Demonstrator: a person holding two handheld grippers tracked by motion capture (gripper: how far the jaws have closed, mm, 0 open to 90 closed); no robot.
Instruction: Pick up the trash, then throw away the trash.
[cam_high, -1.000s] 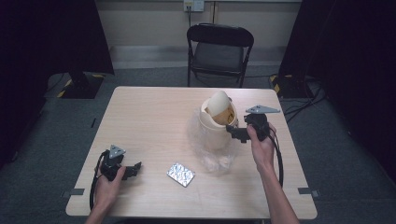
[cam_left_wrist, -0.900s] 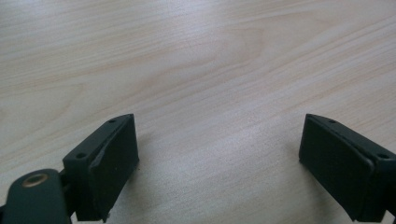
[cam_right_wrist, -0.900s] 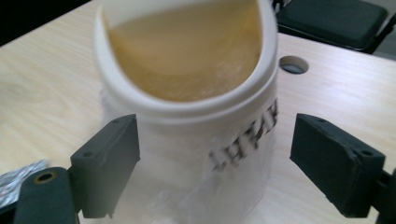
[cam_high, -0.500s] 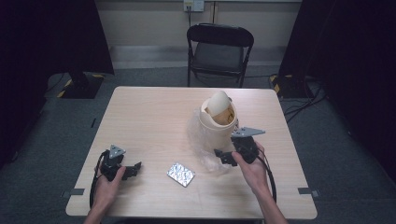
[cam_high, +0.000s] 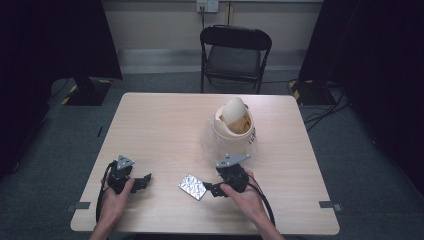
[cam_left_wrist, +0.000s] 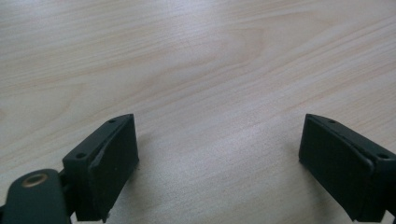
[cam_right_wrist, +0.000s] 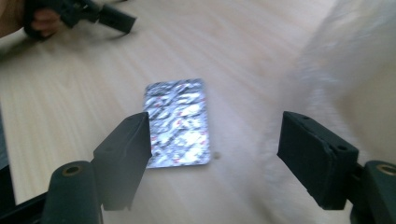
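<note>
In my right gripper view the bin (cam_right_wrist: 355, 60) is blurring into a pale smear, running off the right edge. My left jaw there is covering a corner of the foil pack (cam_right_wrist: 180, 122), whose print I'm finding too small to read.

No legible text, brand, number or sign anywhere. The foil blister pack (cam_right_wrist: 176, 122), flat on the worktop (cam_high: 160, 130), carries small red and dark print across its silver face in the right gripper view, too blurred to read; in the high view it is only a glinting patch (cam_high: 192, 186). The cream bin (cam_high: 233, 127), beyond the blister pack, has dark marks low on its side facing the pack that may be lettering, too small to make out. The wall plate (cam_high: 206, 5) beyond the chair (cam_high: 235, 52) bears nothing readable.
</note>
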